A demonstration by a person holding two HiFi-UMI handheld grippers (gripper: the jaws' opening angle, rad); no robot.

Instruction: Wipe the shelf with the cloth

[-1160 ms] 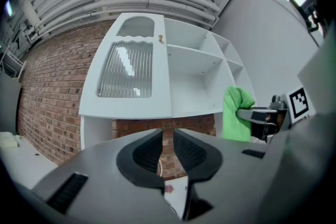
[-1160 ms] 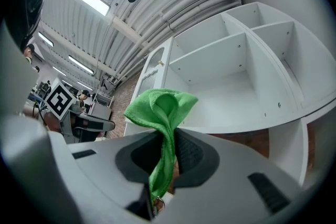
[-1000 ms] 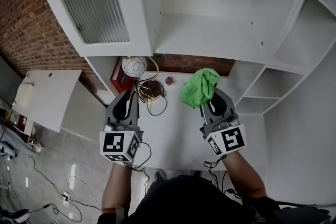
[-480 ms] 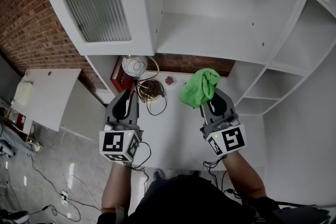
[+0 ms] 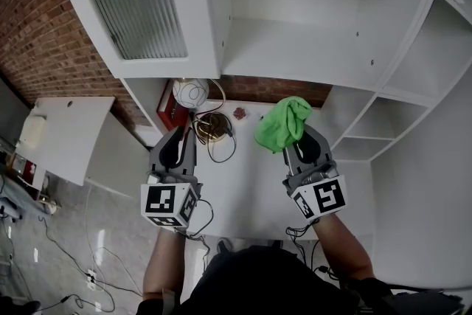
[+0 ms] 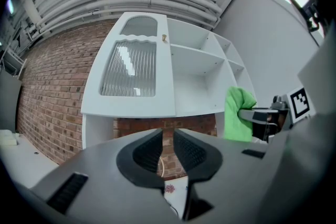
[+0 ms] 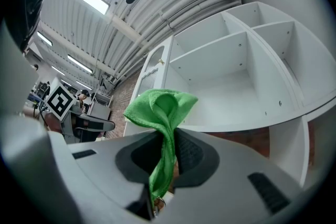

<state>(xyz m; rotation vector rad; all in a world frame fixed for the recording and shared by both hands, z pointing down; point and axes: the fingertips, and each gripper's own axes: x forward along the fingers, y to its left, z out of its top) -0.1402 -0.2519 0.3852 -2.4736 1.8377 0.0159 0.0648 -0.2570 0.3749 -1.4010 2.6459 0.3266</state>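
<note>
We hold the right tool (image 5: 300, 138) with its jaws clamped on the green cloth (image 5: 282, 123). A thin fold of the fabric runs down between the pads. The rest bunches up in a loose crest above and ahead of the jaw tips, leaning a little towards the left tool's side. In the right gripper view the cloth (image 7: 160, 107) fills the gap of the right tool (image 7: 167, 157) from top to bottom. Beyond the tool's tips and higher up stands the white shelf (image 7: 231, 97), apart from the cloth and not touched by it. Our left tool (image 5: 181, 136) hangs level with the right one, well apart from it. In the left gripper view the jaws of the left tool (image 6: 167, 150) stand only a narrow slit apart, with nothing in the slit. From there the cloth (image 6: 236, 113) shows off to the tool's right, and the shelf (image 6: 195, 92) lies ahead and above. Under both tools runs the white worktop (image 5: 251, 184). Just ahead of the left tool's tips a tangle of cable (image 5: 214, 138) lies on it, and a white globe (image 5: 189, 93) sits beyond the cable. A ribbed glass door (image 5: 136, 7) hangs farther ahead and above the left tool, beside the open shelf (image 5: 310, 48).
</note>
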